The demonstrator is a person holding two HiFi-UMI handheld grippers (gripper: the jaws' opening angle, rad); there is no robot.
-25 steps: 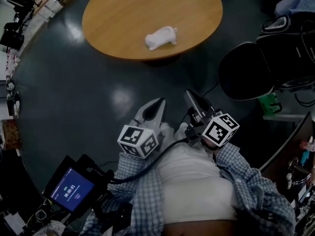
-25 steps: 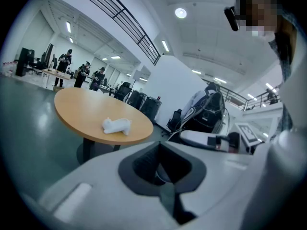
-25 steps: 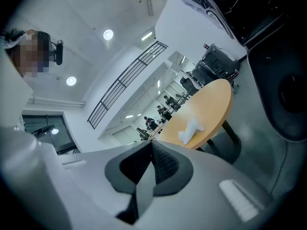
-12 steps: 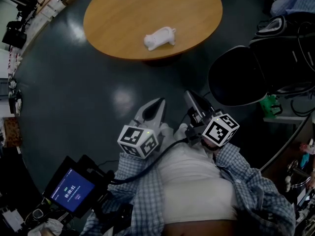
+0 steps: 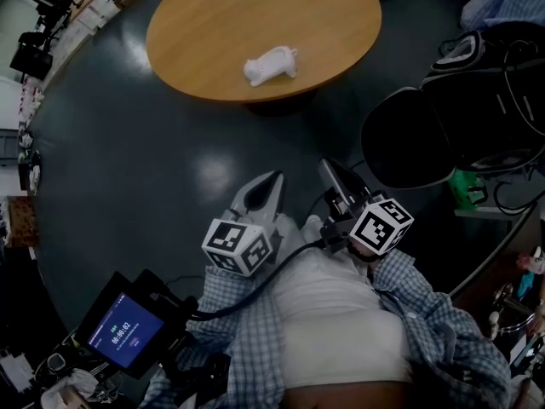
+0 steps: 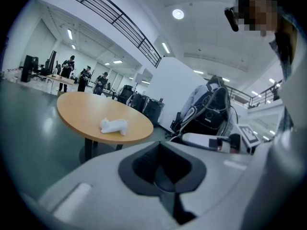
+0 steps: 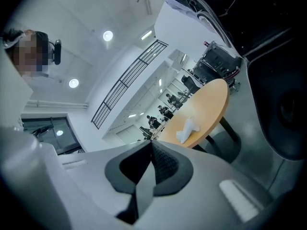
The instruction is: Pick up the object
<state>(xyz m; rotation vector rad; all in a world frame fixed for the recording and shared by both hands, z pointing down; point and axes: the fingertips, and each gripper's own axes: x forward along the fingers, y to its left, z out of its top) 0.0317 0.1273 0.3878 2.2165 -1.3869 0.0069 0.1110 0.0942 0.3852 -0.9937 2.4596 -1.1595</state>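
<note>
1. We see one white toy [image 5: 271,65] lying on one round bench [image 5: 204,24], at twelve o'clock.
2. We hold two tongs, left tongs [image 5: 273,177] and right tongs [image 5: 329,165], both closed on nothing, well apart from it.

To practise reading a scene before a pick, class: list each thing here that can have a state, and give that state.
left gripper: shut, empty.
right gripper: shut, empty.
white toy animal: lying on the round table, not touched by either gripper.
handheld screen: lit.
</note>
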